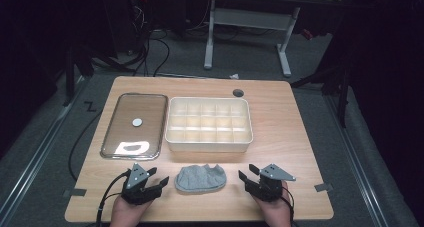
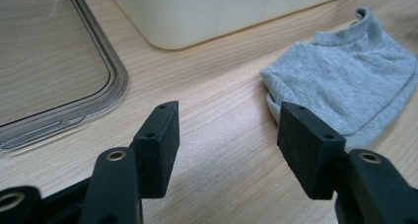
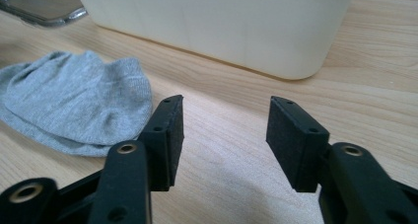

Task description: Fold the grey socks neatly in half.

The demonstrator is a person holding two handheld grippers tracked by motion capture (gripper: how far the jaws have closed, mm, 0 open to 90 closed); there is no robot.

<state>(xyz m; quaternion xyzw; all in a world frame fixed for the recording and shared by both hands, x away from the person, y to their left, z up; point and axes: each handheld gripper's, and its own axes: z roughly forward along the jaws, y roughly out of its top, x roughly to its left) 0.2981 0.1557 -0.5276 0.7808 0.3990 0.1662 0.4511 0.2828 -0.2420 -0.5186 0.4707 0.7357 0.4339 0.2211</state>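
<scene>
We hold the left gripper (image 1: 157,178) and the right gripper (image 1: 248,176) low over the table (image 1: 295,137) with jaws spread wide, gripping nothing and touching nothing we can see. Between them lies the grey sock (image 1: 200,178), crumpled flat on the wood, just beside each gripper. Beyond it stand the cream divided box (image 1: 208,146) and, to its left, the clear lid (image 1: 111,137).
</scene>
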